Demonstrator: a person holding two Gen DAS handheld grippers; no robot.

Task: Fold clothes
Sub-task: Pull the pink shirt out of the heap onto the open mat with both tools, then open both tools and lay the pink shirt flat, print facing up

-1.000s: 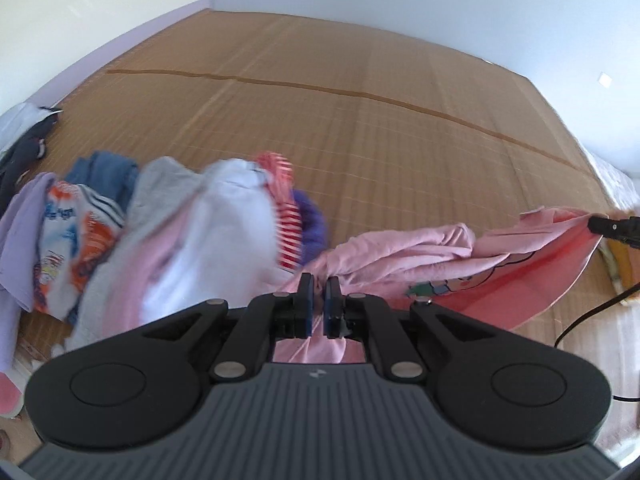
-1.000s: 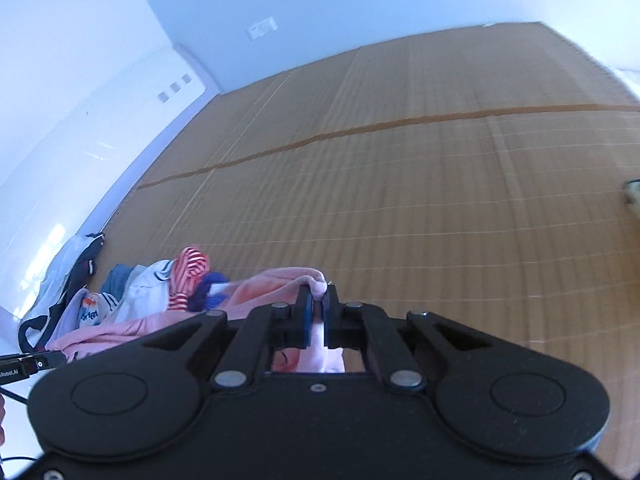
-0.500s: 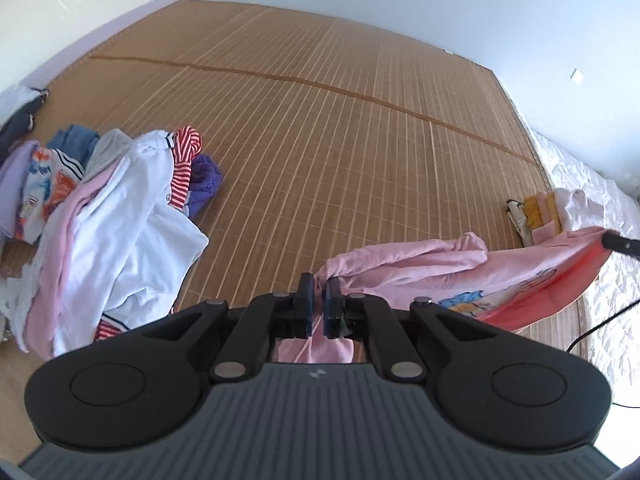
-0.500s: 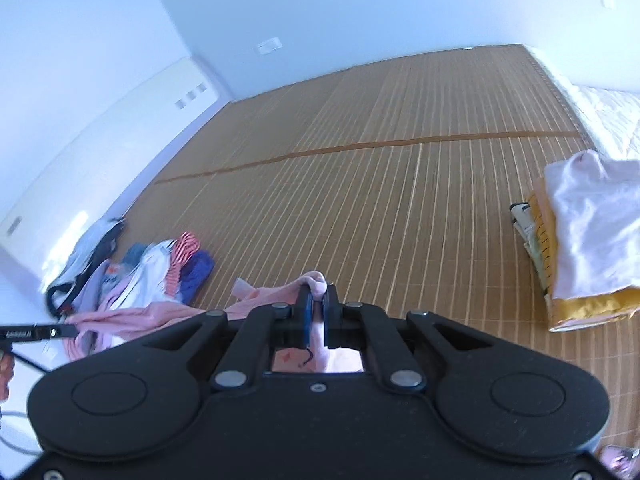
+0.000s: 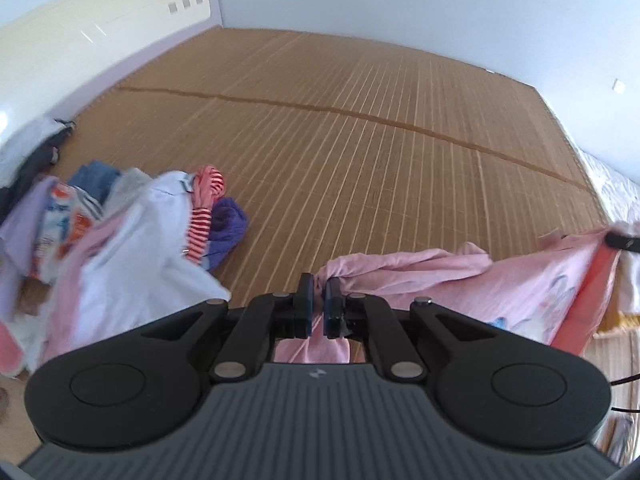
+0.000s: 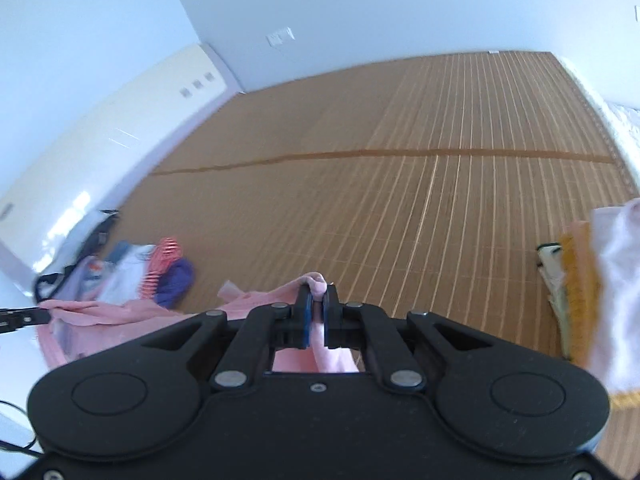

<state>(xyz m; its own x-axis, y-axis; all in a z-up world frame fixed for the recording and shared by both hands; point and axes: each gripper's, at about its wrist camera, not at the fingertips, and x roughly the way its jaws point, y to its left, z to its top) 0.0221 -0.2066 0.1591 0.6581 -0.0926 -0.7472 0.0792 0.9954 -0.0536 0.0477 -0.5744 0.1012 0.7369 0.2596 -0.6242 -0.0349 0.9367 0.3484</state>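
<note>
A pink garment (image 5: 460,284) with a cartoon print hangs stretched between my two grippers above the bamboo mat. My left gripper (image 5: 318,286) is shut on one bunched corner of it. The other corner is pinched in my right gripper (image 6: 319,294), also shut, and the cloth (image 6: 132,316) trails off to the left there. The right gripper's tip shows at the far right edge of the left wrist view (image 5: 624,240). The left gripper's tip shows at the left edge of the right wrist view (image 6: 20,316).
A heap of unfolded clothes (image 5: 120,240) lies on the mat at the left, with a red-striped piece and a purple one. A stack of folded clothes (image 6: 588,288) sits at the right. A dark bag (image 5: 36,160) lies by the left wall. The bamboo mat (image 5: 360,140) stretches ahead.
Both grippers have carried the pink garment sideways, away from the heap, then swung the view back left. The garment stays gripped at both corners. The folded stack has slid to the right edge.
</note>
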